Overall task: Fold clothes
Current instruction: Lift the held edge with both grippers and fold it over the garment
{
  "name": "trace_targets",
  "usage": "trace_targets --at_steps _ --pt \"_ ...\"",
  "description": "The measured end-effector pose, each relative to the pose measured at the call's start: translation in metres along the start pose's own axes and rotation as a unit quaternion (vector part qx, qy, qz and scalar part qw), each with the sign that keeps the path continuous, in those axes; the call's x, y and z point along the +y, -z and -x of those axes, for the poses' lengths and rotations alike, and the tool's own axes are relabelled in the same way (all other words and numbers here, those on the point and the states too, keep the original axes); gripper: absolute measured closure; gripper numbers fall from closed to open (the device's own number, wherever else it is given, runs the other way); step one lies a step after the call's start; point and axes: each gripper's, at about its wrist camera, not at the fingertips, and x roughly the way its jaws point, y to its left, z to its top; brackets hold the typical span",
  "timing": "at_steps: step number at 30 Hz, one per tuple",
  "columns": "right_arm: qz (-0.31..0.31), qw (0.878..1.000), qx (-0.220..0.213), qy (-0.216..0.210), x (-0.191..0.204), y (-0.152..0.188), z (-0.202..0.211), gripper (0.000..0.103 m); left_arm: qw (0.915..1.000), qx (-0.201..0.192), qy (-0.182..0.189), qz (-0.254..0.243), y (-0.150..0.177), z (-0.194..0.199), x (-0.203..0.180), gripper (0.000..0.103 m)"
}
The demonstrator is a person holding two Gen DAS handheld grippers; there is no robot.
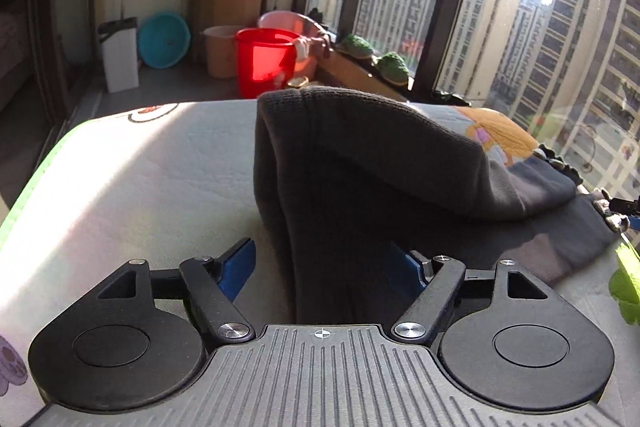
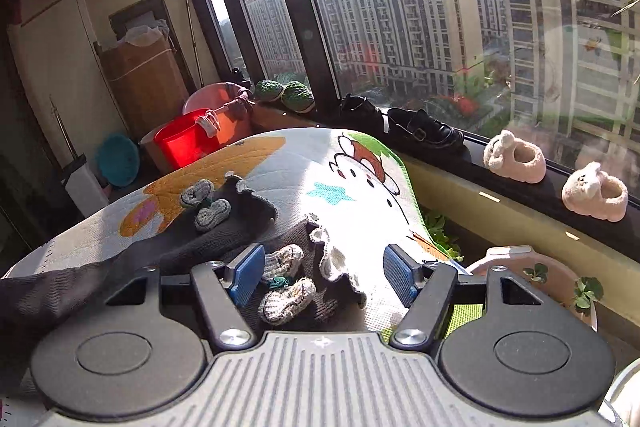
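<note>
Hand-held gripper (image 1: 324, 267) astride upright-ridged sweater (image 1: 360, 167)

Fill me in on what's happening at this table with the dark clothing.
A person holding a gripper in each hand is folding a dark grey knit garment on a table covered by a cartoon-print mat. The left gripper stands open around a raised fold of the fabric, its pads not pressing it. The right gripper is open over the scalloped edge with small crocheted decorations. Neither grips the cloth right now, and the garment lies only partly folded.
</note>
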Motion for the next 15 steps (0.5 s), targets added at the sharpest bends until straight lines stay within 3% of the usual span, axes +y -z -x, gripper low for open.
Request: trace_targets --at_steps 2,3,4,5,6,8,15 --pt "0.020 1.000 -0.003 0.014 0.009 0.005 -0.001 0.051 0.9996 0.018 -0.013 -0.018 0.005 -0.015 -0.010 0.024" --pt "0.038 0.999 -0.001 0.007 0.015 0.006 0.001 0.073 0.9991 0.010 -0.023 -0.034 0.006 -0.017 -0.014 0.026" --pt "0.044 0.999 -0.002 -0.002 0.020 0.007 0.005 0.085 0.9982 0.002 -0.033 -0.051 0.007 -0.019 -0.017 0.027" --pt "0.045 0.999 0.001 -0.006 0.021 0.007 0.009 0.088 0.9981 0.000 -0.033 -0.053 0.004 -0.020 -0.018 0.036" --pt "0.047 0.999 0.006 -0.009 0.023 0.008 0.013 0.089 0.9982 0.000 -0.032 -0.050 0.003 -0.017 -0.017 0.052" --pt "0.048 0.999 0.011 -0.018 0.022 0.010 0.024 0.090 0.9986 0.000 -0.030 -0.044 0.003 -0.009 -0.015 0.062" --pt "0.037 0.997 0.024 -0.065 0.005 0.034 0.081 0.090 0.9978 0.006 -0.031 -0.058 0.035 0.043 -0.015 0.065"
